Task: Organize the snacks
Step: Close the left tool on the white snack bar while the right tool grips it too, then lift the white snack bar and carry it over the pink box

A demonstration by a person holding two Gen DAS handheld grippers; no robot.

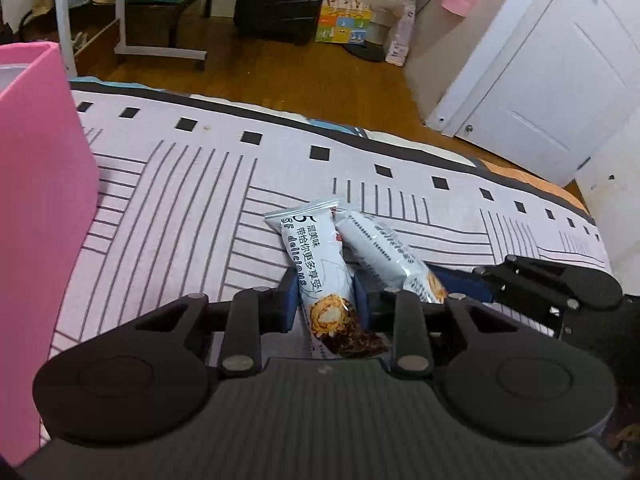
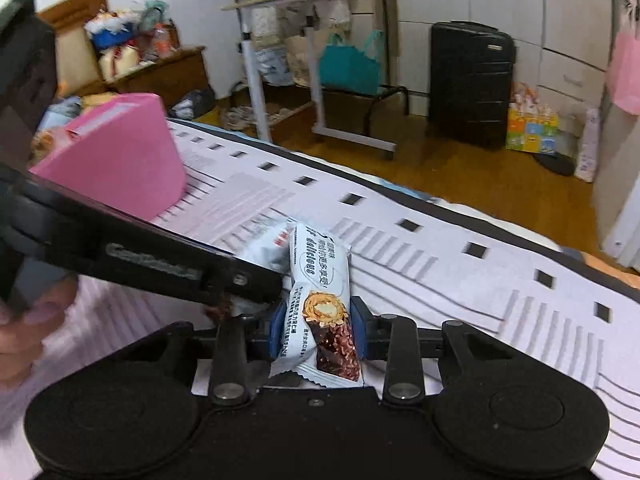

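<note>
The left gripper is closed on a pale blue snack bar. The right gripper is closed on a second snack bar. The two bars touch each other, side by side, above the striped bed cover, near its far edge. A pink box stands on the bed to the left.

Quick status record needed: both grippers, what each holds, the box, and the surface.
left gripper: shut on left snack bar, over the bed
right gripper: shut on right snack bar
bars: side by side, wrappers close or touching
pink box: on the bedsheet, left of both grippers
bars in box: cannot tell
</note>
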